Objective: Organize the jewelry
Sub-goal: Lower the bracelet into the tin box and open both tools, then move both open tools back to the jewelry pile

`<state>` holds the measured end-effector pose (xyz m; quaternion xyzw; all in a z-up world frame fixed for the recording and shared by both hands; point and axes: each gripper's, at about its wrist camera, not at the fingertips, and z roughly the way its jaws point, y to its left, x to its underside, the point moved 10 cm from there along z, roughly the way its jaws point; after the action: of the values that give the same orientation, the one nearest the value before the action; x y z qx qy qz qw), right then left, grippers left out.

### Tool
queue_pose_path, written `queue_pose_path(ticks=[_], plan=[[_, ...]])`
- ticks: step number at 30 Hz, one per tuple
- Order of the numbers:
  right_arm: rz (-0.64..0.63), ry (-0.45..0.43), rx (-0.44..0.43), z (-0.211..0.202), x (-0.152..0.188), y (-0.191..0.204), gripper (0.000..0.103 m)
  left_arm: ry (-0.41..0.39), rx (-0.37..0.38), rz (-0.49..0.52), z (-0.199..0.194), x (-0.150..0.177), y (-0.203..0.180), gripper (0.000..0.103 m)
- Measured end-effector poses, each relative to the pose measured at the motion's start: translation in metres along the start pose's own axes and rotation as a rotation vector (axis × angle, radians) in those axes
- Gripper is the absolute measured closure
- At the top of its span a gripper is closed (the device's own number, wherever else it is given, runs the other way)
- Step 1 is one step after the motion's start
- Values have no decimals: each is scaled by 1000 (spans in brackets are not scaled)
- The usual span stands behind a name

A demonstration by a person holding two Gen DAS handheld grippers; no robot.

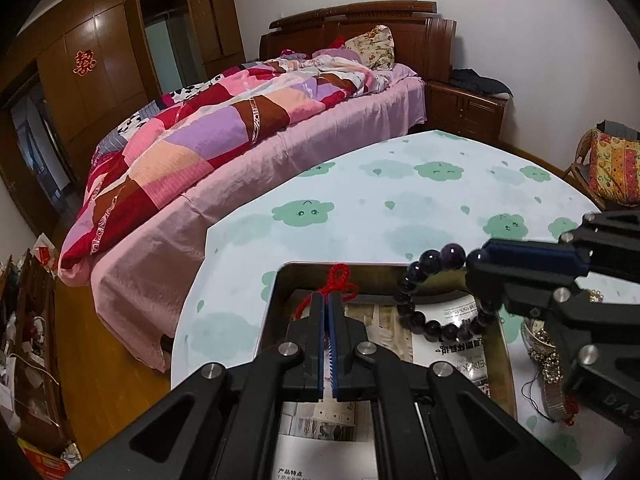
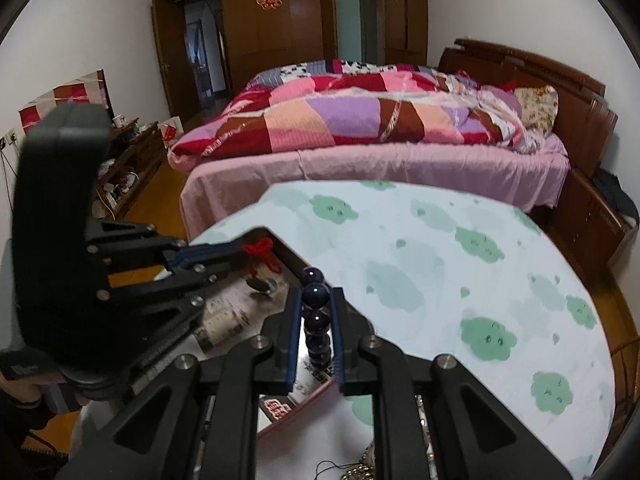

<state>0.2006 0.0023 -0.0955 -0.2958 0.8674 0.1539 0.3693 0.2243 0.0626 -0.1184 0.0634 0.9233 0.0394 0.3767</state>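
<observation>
My left gripper [image 1: 329,300] is shut on a red knotted cord [image 1: 339,280] and holds it over the metal tray [image 1: 276,296]. It also shows in the right wrist view [image 2: 236,254] with the red cord [image 2: 262,252] at its tips. My right gripper [image 2: 317,300] is shut on a dark purple bead bracelet [image 2: 316,296], held above the tray [image 2: 280,240]. In the left wrist view the right gripper [image 1: 476,264] comes in from the right with the bracelet [image 1: 428,304] hanging as a loop over the tray.
The tray is lined with printed paper [image 1: 456,344] and sits on a table with a green cloud cloth [image 1: 360,200]. More jewelry, with rhinestone chains [image 1: 548,352], lies right of the tray. A bed [image 1: 240,128] stands beyond the table's far edge.
</observation>
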Motion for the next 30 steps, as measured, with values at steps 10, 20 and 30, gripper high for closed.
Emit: queue_pose_path(ticks=[10, 20, 30], plan=[[51, 31, 21, 7, 18, -16, 56, 29, -43, 35, 1, 5, -1, 100], [97, -11, 49, -31, 42, -38, 40, -54, -107, 13, -30, 5, 6, 27], [206, -24, 161, -80, 108, -92, 37, -107, -38, -8, -65, 28, -56, 27]])
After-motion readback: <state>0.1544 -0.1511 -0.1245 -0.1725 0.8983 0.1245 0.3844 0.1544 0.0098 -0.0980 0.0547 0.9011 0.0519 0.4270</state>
